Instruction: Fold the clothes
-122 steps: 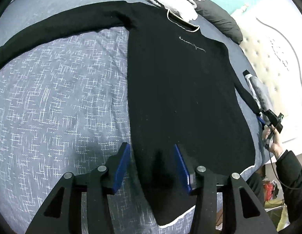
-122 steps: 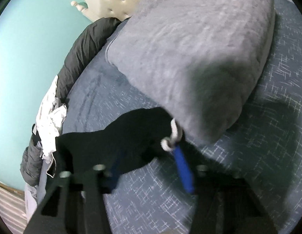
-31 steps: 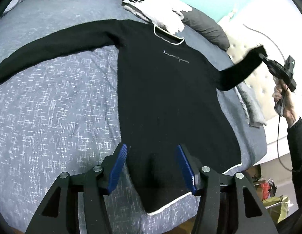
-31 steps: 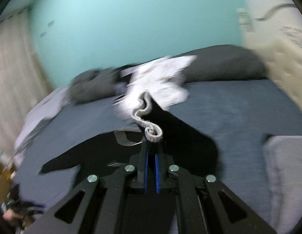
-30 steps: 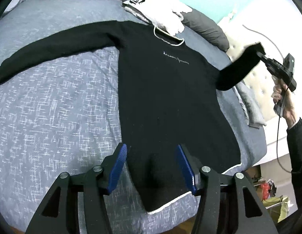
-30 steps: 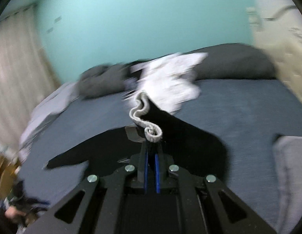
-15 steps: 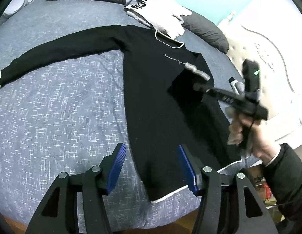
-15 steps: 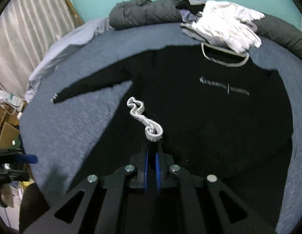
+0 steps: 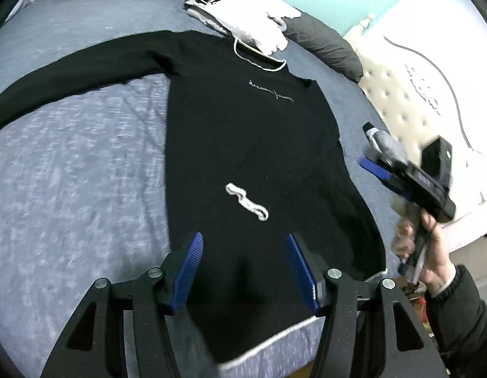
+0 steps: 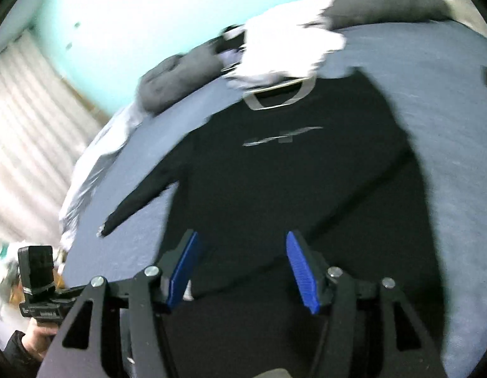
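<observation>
You have a bed with a blue-grey patterned cover [image 9: 70,163], a cream tufted headboard [image 9: 410,100] at its right, a turquoise wall [image 10: 142,25] behind, and pale curtains [image 10: 29,119] at left.

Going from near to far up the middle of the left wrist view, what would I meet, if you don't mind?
Left hand-held gripper → white sleeve cuff → chest lettering → white collar → white garment pile.

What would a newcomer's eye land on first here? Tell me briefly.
The black sweater spread flat across the blue-grey bed, one sleeve folded over its front so the white cuff lies mid-body. Next, the open left gripper low over the hem, and the open right gripper off the sweater's edge.
</observation>
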Tool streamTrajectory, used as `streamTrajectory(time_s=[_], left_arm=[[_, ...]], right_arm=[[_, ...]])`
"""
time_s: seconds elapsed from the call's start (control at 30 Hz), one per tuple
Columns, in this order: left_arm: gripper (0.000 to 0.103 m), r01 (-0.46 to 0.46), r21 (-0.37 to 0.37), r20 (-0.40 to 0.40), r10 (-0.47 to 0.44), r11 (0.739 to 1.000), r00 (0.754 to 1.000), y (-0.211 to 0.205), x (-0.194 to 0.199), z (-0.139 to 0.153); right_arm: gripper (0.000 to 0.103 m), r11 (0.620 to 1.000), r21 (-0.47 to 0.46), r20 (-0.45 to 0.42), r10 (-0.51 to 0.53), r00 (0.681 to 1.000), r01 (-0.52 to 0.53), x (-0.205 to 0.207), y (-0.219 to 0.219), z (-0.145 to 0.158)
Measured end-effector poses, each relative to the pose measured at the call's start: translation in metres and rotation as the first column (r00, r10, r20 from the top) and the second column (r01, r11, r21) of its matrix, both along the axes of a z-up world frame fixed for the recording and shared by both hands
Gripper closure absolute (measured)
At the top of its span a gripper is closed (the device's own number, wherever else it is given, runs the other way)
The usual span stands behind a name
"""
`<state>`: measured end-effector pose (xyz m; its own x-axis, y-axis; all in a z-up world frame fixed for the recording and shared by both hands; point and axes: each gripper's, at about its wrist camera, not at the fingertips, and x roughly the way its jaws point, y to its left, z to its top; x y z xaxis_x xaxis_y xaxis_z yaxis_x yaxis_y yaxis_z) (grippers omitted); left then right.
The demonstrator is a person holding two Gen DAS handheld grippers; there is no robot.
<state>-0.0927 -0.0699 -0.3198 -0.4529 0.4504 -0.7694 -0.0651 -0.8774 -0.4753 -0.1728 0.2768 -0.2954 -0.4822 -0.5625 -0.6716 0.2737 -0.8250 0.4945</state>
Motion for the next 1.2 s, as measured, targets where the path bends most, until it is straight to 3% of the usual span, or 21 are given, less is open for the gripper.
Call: streamTrajectory(time_s=[0.23, 0.37, 0.43, 0.5, 0.53, 0.7, 0.9, 1.07, 1.13, 1.17, 1.2], left_arm=[[0.044, -0.003, -0.048, -0.029, 0.001, 0.999, 1.0, 0.027, -0.048, -0.026], [0.045, 0.008, -0.043, 0.001, -0.008, 0.999, 1.0, 0.036, -0.067, -0.046], [0.058, 0.006, -0.034, 0.018, -0.005, 0.999, 1.0, 0.038, -0.072, -0.057], [0.087, 0.022, -0.042, 0.032, -0.021, 0.999, 0.999, 0.042, -0.074, -0.065], [0.092, 0.04, -0.038, 0.036, -0.039, 0.998, 0.999, 0.045, -0.074, -0.068], [0.099, 0.033, 0.01, 0.0, -0.033, 0.999, 0.999, 0.037, -0.069, -0.064], [0.099, -0.042, 0.05, -0.086, 0.046, 0.998, 0.995, 0.008, -0.055, -0.035], [0.096, -0.041, -0.015, -0.04, 0.041, 0.999, 0.998, 0.01, -0.06, -0.046], [0.076, -0.062, -0.052, -0.071, 0.058, 0.997, 0.996, 0.008, -0.063, -0.046], [0.06, -0.066, -0.057, -0.083, 0.061, 0.996, 0.995, 0.008, -0.066, -0.045], [0.055, -0.067, -0.047, -0.095, 0.063, 0.997, 0.993, 0.008, -0.069, -0.044]], right_arm=[[0.044, 0.991, 0.065, 0.085, -0.125, 0.988, 0.12, 0.02, 0.071, -0.03], [0.044, 0.987, 0.079, 0.094, -0.146, 0.985, 0.139, 0.024, 0.087, -0.035], [0.044, 0.986, 0.088, 0.095, -0.15, 0.984, 0.142, 0.025, 0.091, -0.036], [0.044, 0.986, 0.095, 0.092, -0.147, 0.985, 0.139, 0.022, 0.089, -0.037], [0.044, 0.986, 0.097, 0.091, -0.146, 0.985, 0.137, 0.019, 0.088, -0.037], [0.044, 0.985, 0.107, 0.089, -0.148, 0.985, 0.138, 0.002, 0.083, -0.036], [0.043, 0.969, 0.22, 0.044, -0.124, 0.991, 0.111, -0.026, 0.079, -0.033], [0.043, 0.932, 0.34, 0.02, -0.14, 0.99, 0.125, -0.062, 0.088, -0.038], [0.043, 0.921, 0.368, 0.02, -0.148, 0.989, 0.13, -0.078, 0.092, -0.04], [0.043, 0.91, 0.394, 0.012, -0.142, 0.99, 0.126, -0.086, 0.091, -0.041], [0.043, 0.9, 0.419, 0.003, -0.133, 0.991, 0.119, -0.093, 0.089, -0.042]])
